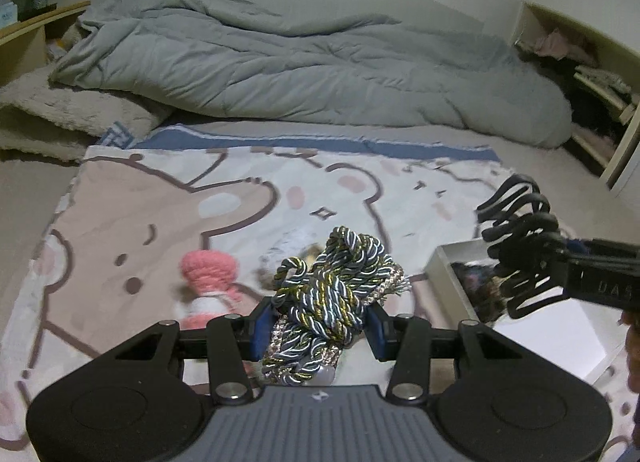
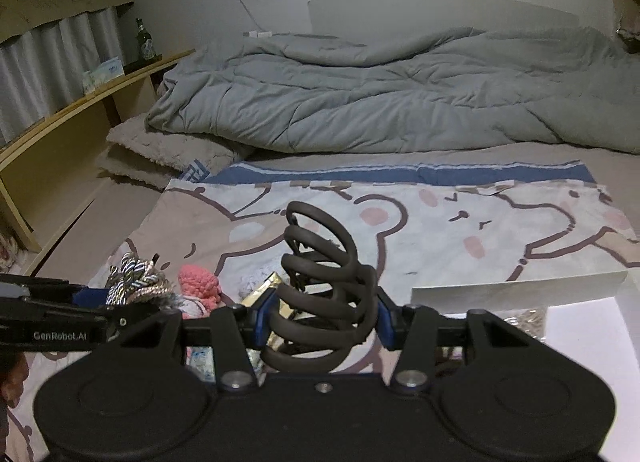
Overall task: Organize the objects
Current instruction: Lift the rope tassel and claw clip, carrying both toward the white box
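Bear-print blanket [image 1: 160,198] below; left gripper [image 1: 316,326] clamps rope bundle [image 1: 332,286], right gripper [image 2: 326,320] clamps black coil [image 2: 320,286]

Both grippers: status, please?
Left gripper shut on rope bundle. Right gripper shut on black coiled clip. White box right, nothing blocking.

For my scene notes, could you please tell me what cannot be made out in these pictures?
- White box contents: both views, hidden by its wall and the grippers.
- Items beside the pink knitted toy: left wrist view, blurred, behind the rope bundle.
- Gold packet: right wrist view, behind the black coil.
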Demonstrator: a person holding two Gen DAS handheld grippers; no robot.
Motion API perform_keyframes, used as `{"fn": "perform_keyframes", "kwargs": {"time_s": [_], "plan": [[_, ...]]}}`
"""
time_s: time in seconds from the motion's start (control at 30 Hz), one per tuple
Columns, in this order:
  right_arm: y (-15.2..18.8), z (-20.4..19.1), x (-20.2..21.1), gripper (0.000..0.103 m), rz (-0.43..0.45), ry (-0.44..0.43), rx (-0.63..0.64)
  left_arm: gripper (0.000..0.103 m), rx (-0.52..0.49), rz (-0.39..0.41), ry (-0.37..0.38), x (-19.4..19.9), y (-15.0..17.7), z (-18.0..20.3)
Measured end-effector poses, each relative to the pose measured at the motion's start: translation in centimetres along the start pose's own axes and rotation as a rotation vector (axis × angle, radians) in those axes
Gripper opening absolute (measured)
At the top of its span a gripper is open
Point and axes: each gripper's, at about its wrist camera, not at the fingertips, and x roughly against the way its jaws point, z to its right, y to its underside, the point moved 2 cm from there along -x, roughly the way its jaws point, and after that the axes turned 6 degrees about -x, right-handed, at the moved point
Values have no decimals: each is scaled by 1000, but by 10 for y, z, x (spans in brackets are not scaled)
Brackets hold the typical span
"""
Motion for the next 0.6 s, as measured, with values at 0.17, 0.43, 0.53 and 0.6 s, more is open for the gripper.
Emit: {"fn": "perform_keyframes", "kwargs": {"time_s": [0.17,0.43,0.53,0.6], "plan": [[-4,21,14,50,15,24,-7,48,8,14,52,-7,-7,25],[-8,64,29,50,44,103,-19,48,-12,24,126,-26,-21,70],[-8,82,32,50,45,129,-24,48,-9,29,157,-33,-26,85],[-7,94,34,50,45,150,-25,48,3,26,181,-39,-31,95]]}}
